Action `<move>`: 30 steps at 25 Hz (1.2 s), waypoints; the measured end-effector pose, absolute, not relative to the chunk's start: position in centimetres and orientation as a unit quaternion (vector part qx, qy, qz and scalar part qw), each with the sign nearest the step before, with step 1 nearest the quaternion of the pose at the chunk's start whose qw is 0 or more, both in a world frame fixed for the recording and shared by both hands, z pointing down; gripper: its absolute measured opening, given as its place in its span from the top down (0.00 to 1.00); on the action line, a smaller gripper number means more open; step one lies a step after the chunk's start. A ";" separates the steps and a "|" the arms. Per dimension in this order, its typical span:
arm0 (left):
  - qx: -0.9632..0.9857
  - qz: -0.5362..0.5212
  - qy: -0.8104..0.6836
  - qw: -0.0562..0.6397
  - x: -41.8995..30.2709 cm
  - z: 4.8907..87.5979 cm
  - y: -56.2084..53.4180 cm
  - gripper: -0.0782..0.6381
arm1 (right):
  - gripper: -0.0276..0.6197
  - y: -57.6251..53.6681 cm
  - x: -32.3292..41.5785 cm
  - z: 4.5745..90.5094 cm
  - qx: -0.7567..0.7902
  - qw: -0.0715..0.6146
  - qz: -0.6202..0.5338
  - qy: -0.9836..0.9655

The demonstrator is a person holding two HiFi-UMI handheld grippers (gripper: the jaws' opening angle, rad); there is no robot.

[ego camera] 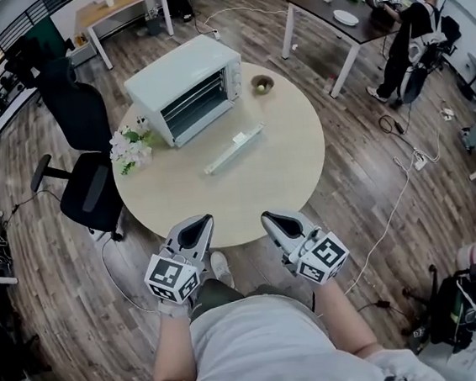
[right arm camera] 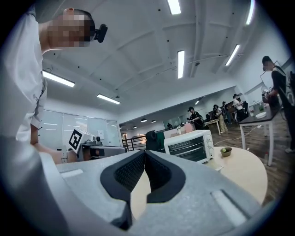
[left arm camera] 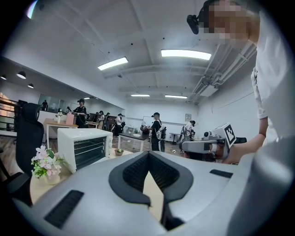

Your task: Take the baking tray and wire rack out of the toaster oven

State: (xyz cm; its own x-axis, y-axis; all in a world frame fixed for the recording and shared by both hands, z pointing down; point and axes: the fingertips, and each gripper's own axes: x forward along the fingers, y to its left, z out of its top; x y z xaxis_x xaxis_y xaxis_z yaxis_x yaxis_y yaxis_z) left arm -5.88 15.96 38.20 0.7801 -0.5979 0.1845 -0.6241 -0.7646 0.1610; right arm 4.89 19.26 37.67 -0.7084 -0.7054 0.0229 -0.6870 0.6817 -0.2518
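- The toaster oven (ego camera: pixel 185 88) sits on the far left part of the round table (ego camera: pixel 263 191), with its glass front facing the person.
- Its door (ego camera: pixel 199 103) looks shut. Thin bars show through the glass, and these are likely the wire rack (ego camera: pixel 193 100). The baking tray cannot be picked out, so it is probably inside too.
- The left gripper (ego camera: pixel 197 222) and the right gripper (ego camera: pixel 271 218) hang side by side over the near edge of the table, well apart from the oven.
- Both grippers have their jaws pressed together at the tips, and nothing is between them.
- The job has not really begun. The first step seems to be reaching the oven and opening the door.
- To do it well, the person should bring one gripper to the door handle and spread its jaws before it gets there.
- The other gripper could rest on top of the oven so the oven does not slide when the door is pulled.
- The path needs care. A long pale box (ego camera: pixel 234 149) lies in front of the oven, flowers (ego camera: pixel 130 148) stand just beside its left corner, and a small bowl (ego camera: pixel 261 84) sits to its right.
- The door should swing down slowly so it does not bump the long pale box.
- After that, the rack and tray should be slid out level, one at a time.
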 end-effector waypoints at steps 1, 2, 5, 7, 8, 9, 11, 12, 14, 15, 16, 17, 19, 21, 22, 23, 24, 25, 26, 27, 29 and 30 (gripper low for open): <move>0.939 0.061 -0.321 0.110 -6.2 38.3 14.6 0.89 | 0.95 18.0 4.5 37.8 -0.383 0.034 -0.125 0.915; 0.940 0.062 -0.316 0.113 -6.5 38.4 13.3 0.89 | 0.95 16.7 4.0 38.1 -0.386 0.031 -0.130 0.913; 0.943 0.065 -0.303 0.124 -7.4 39.2 9.3 0.89 | 0.95 13.0 3.1 38.7 -0.397 0.024 -0.145 0.906; 0.944 0.065 -0.296 0.131 -7.9 39.6 6.9 0.89 | 0.95 10.7 2.6 39.1 -0.403 0.020 -0.151 0.903; 0.944 0.064 -0.293 0.134 -8.3 39.7 5.7 0.89 | 0.95 9.5 2.3 39.2 -0.406 0.017 -0.153 0.901; 0.945 0.064 -0.290 0.136 -8.6 39.8 4.6 0.89 | 0.95 8.4 1.9 39.4 -0.409 0.016 -0.156 0.899; 0.946 0.062 -0.286 0.138 -9.6 40.0 2.3 0.89 | 0.95 6.0 1.3 39.8 -0.417 0.017 -0.167 0.893; 0.946 0.062 -0.285 0.139 -10.1 40.1 1.2 0.89 | 0.95 4.9 0.9 40.1 -0.419 0.019 -0.173 0.891; 0.946 0.061 -0.285 0.143 -11.3 40.5 -0.8 0.89 | 0.95 2.7 0.1 40.4 -0.419 0.024 -0.185 0.889; 0.945 0.060 -0.285 0.146 -11.9 40.7 -1.7 0.89 | 0.95 1.7 -0.3 40.6 -0.419 0.026 -0.191 0.887; 0.945 0.060 -0.287 0.149 -12.4 40.9 -2.6 0.89 | 0.95 0.8 -0.7 40.7 -0.419 0.028 -0.196 0.886; 0.944 0.061 -0.288 0.151 -12.9 41.1 -3.3 0.89 | 0.95 -0.1 -1.0 40.9 -0.418 0.029 -0.201 0.885; 0.941 0.062 -0.292 0.157 -13.6 41.5 -4.5 0.89 | 0.95 -1.7 -1.5 41.4 -0.418 0.032 -0.211 0.883; 0.939 0.063 -0.297 0.164 -14.3 42.2 -5.6 0.89 | 0.95 -3.3 -1.9 41.8 -0.415 0.035 -0.219 0.883; 0.937 0.064 -0.300 0.168 -14.5 42.5 -5.9 0.89 | 0.95 -4.0 -2.1 42.0 -0.412 0.036 -0.222 0.883; 0.935 0.065 -0.303 0.172 -14.7 42.8 -6.2 0.89 | 0.95 -4.7 -2.2 42.3 -0.411 0.037 -0.226 0.883; 0.933 0.067 -0.306 0.176 -14.7 43.2 -6.4 0.89 | 0.95 -5.4 -2.2 42.5 -0.409 0.039 -0.231 0.882; 0.931 0.070 -0.309 0.180 -14.7 43.5 -6.5 0.89 | 0.95 -6.0 -2.2 42.7 -0.407 0.042 -0.236 0.881; 0.930 0.072 -0.312 0.183 -14.7 43.7 -6.7 0.89 | 0.95 -6.6 -2.1 42.9 -0.405 0.046 -0.241 0.881; 0.927 0.076 -0.316 0.185 -14.6 43.9 -6.9 0.89 | 0.95 -7.3 -1.9 43.1 -0.402 0.050 -0.246 0.880; 0.922 0.080 -0.327 0.190 -14.2 44.5 -7.2 0.89 | 0.94 -8.5 -1.6 43.5 -0.391 0.055 -0.257 0.882; 0.919 0.081 -0.335 0.194 -14.1 44.7 -7.3 0.89 | 0.94 -9.1 -1.5 43.8 -0.384 0.055 -0.262 0.884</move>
